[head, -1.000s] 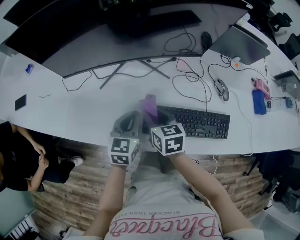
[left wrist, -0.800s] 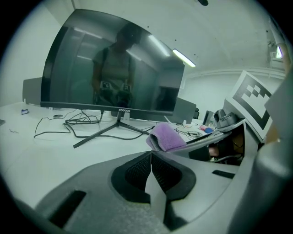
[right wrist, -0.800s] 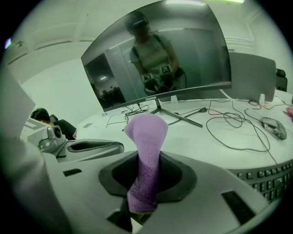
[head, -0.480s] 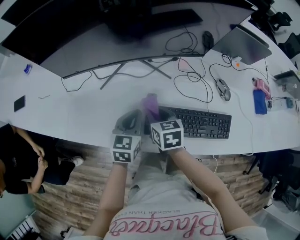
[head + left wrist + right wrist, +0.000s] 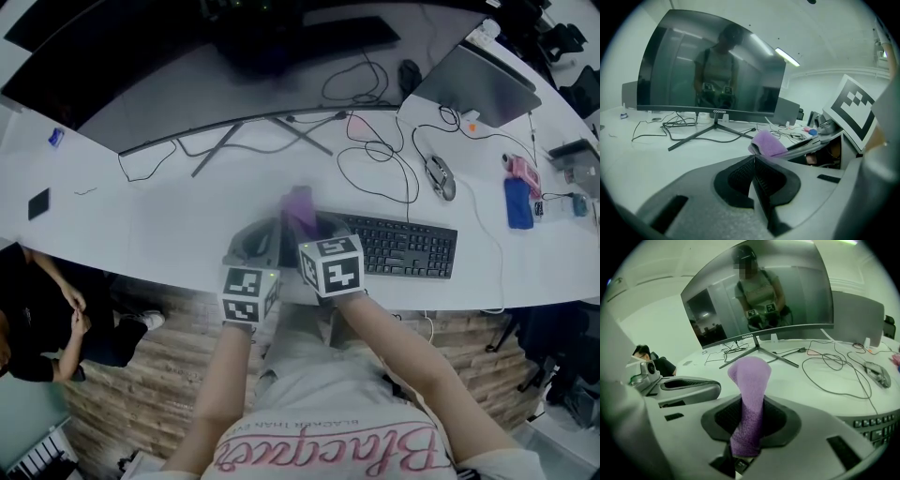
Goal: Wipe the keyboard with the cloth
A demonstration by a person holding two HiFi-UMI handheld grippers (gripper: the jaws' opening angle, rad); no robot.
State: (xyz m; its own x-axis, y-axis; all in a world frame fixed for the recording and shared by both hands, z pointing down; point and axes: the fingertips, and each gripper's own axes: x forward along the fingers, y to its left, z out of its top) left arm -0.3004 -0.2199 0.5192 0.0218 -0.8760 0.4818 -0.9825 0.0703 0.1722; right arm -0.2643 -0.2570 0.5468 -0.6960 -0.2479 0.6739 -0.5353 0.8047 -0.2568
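I count one left gripper (image 5: 268,232), one right gripper (image 5: 305,223), one cloth (image 5: 300,206) in my right jaws, one keyboard (image 5: 403,247) right of them, one monitor (image 5: 712,65) ahead.

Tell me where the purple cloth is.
Head view, centre: the purple cloth sticks out of the right gripper, which is shut on it, just at the left end of the keyboard.

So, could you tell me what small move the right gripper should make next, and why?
Probably shift the right gripper rightward and down onto the keyboard's left end: it is shut on the cloth, which stands just left of the keys, off them.
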